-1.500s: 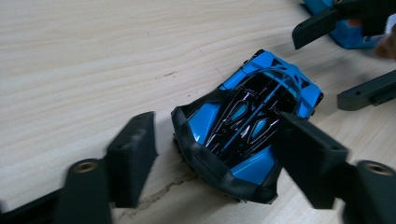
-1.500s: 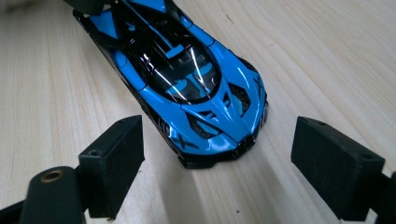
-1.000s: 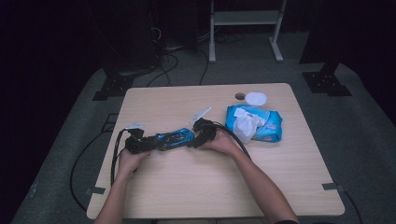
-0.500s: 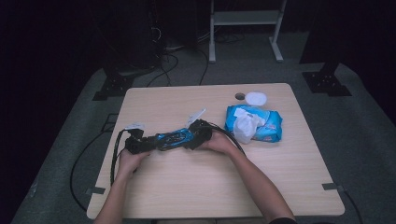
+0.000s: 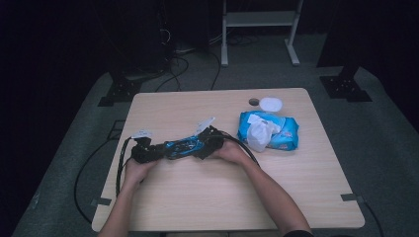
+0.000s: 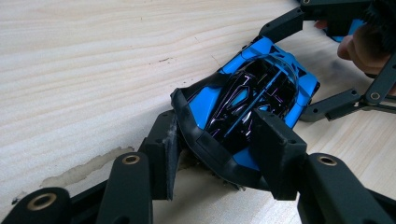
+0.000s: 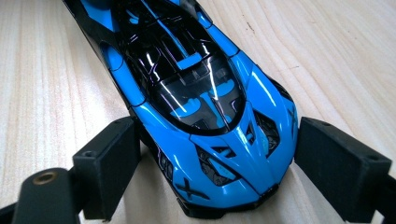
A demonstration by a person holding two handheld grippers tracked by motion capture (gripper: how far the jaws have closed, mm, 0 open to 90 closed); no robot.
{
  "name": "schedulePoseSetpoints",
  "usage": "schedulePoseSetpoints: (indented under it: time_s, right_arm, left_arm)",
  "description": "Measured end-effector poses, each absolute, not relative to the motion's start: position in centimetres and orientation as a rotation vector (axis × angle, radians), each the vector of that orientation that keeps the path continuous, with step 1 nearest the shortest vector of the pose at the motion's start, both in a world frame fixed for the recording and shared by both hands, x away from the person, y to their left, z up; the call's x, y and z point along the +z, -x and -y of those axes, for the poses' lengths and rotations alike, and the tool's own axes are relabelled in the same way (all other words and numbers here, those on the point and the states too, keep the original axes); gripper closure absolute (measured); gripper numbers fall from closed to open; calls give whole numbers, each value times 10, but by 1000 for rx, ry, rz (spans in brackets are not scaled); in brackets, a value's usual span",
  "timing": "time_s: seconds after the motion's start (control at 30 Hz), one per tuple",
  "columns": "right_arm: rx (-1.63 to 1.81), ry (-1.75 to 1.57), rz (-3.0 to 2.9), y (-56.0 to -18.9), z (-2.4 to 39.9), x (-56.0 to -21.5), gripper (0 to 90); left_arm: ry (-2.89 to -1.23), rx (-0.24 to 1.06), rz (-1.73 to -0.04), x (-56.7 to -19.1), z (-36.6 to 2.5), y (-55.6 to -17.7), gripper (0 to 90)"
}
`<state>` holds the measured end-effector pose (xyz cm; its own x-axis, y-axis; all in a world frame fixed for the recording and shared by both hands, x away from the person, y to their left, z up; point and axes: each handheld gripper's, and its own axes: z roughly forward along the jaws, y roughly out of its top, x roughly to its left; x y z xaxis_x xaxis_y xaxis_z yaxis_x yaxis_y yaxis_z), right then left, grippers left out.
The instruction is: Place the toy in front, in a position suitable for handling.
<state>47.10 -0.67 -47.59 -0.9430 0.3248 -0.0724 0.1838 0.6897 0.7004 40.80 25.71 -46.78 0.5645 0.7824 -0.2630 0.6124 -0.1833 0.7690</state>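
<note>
Between both grippers' jaws, toy car (image 5: 181, 146), mid-table.

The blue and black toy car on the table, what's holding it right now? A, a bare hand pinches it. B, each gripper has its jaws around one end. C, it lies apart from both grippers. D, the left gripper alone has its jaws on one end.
B: in the left gripper view the left gripper clamps one end of the toy car, and the right gripper straddles its other end.
</note>
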Motion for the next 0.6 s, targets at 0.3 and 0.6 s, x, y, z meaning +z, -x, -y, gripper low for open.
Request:
schedulePoseSetpoints:
  time_s: [0.3,0.6]
  right_arm:
    - [1069,-440,-2715,-468,7,-473,174]
    - [1047,-324,-2685,-460,5,-464,331]
  left_arm:
    - [-1873,247,-1112,-464,-257,-406,552]
    - [-1841,236,-1134,-463,-263,-407,586]
